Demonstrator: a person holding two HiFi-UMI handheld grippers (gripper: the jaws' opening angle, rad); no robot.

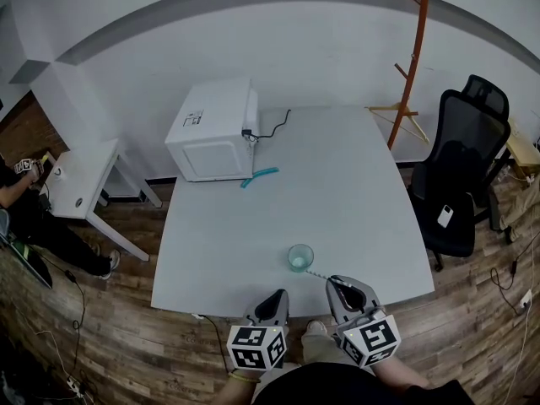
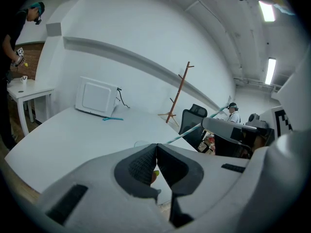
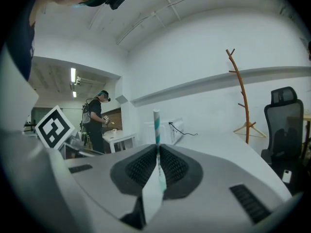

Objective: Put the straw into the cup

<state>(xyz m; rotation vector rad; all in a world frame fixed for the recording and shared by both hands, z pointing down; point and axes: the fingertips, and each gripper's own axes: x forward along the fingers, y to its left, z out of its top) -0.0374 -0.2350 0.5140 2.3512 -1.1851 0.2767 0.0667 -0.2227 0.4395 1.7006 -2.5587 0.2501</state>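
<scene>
Clamping the straw (image 3: 156,125), your right claw (image 3: 158,149) points its free end ahead, close to the cup (image 1: 299,257). Looks light, thin, crushable: pinch gently, near the back end. Your left claw (image 2: 156,147) is closed on nothing, alongside.

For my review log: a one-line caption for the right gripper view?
Striped straw clamped in the shut right claw, pointing ahead over the table.
</scene>
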